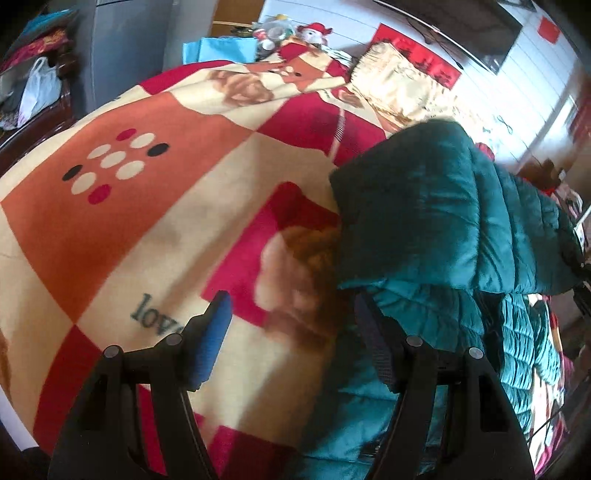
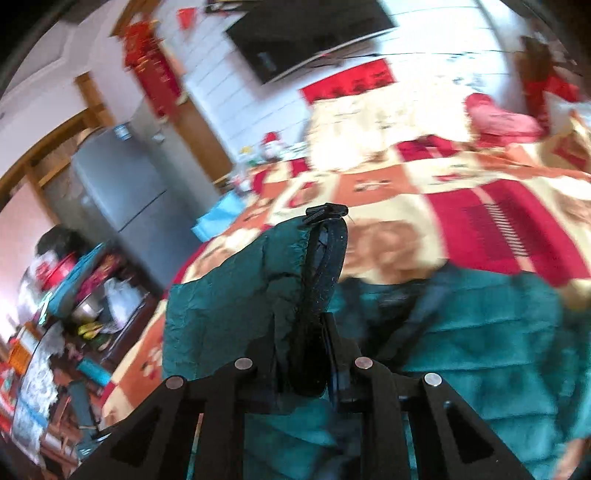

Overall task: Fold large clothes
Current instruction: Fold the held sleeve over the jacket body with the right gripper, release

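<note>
A teal quilted down jacket (image 1: 443, 236) lies on a bed covered by a red, orange and cream patterned blanket (image 1: 147, 221). Part of the jacket is lifted and folded over itself. My left gripper (image 1: 291, 332) is open, its blue-padded finger (image 1: 212, 339) over the blanket and the other finger against the jacket's edge. In the right wrist view my right gripper (image 2: 303, 354) is shut on the jacket's zipper edge (image 2: 325, 266) and holds it raised above the rest of the jacket (image 2: 480, 332).
A grey fridge (image 2: 122, 188) stands left of the bed, with a cluttered shelf and bags (image 2: 74, 288) beside it. A TV (image 2: 306, 33) hangs on the wall. A cream pillow (image 1: 399, 85) and toys (image 1: 314, 33) lie at the bed's head.
</note>
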Demonstrator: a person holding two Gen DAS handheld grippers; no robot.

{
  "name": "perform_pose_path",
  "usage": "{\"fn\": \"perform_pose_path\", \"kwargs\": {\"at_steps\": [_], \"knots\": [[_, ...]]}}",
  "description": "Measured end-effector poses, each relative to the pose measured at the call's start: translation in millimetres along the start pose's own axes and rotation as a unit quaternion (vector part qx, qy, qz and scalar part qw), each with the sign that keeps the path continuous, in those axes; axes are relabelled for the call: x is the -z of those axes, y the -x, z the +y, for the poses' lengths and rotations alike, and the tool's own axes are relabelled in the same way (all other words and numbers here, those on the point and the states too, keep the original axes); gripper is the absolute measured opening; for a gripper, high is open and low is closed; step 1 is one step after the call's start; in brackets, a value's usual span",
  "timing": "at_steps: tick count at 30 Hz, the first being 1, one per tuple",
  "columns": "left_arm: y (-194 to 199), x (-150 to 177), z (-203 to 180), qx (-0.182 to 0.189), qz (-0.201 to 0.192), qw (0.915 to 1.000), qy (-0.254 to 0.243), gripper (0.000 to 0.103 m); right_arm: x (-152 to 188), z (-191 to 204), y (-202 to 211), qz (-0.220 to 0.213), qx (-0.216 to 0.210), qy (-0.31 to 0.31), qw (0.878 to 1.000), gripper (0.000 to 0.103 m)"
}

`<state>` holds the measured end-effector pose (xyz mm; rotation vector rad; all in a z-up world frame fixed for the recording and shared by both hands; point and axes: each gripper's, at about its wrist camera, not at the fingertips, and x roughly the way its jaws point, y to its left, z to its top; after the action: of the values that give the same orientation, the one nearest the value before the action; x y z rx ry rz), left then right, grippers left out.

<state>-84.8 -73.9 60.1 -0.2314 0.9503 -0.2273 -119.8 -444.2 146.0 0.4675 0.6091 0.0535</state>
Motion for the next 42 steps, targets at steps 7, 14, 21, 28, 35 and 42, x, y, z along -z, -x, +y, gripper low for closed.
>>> {"fn": "perform_pose_path", "kwargs": {"at_steps": [7,14,21,28,35,42], "knots": [[-12.5,5.6,-25.4,0.001,0.015,0.9995,-0.026,0.069,6.1,-78.4,37.2,0.002,0.087,-0.045,0.995,0.019],[-18.1,-0.2,-48.7,-0.002,0.009,0.9988,-0.047,0.069,27.0,-129.2,27.6,0.030,0.177,-0.065,0.982,0.016],[-27.4,-10.4,-72.8,-0.003,0.006,0.9983,-0.058,0.069,44.9,-159.9,-11.4,0.078,0.214,-0.086,0.970,0.022],[-45.4,-33.7,-103.8,-0.015,-0.017,0.9968,-0.077,0.069,26.5,-121.5,31.1,0.026,0.230,-0.045,0.972,0.052],[-84.4,-31.1,-124.3,-0.045,0.007,0.9932,-0.107,0.069,24.2,-85.6,-12.3,0.068,0.160,0.019,0.985,0.052],[-101.0,-25.5,-122.5,-0.049,0.004,0.9921,-0.115,0.080,46.2,-102.1,-75.1,0.099,0.213,0.053,0.971,0.052]]}}
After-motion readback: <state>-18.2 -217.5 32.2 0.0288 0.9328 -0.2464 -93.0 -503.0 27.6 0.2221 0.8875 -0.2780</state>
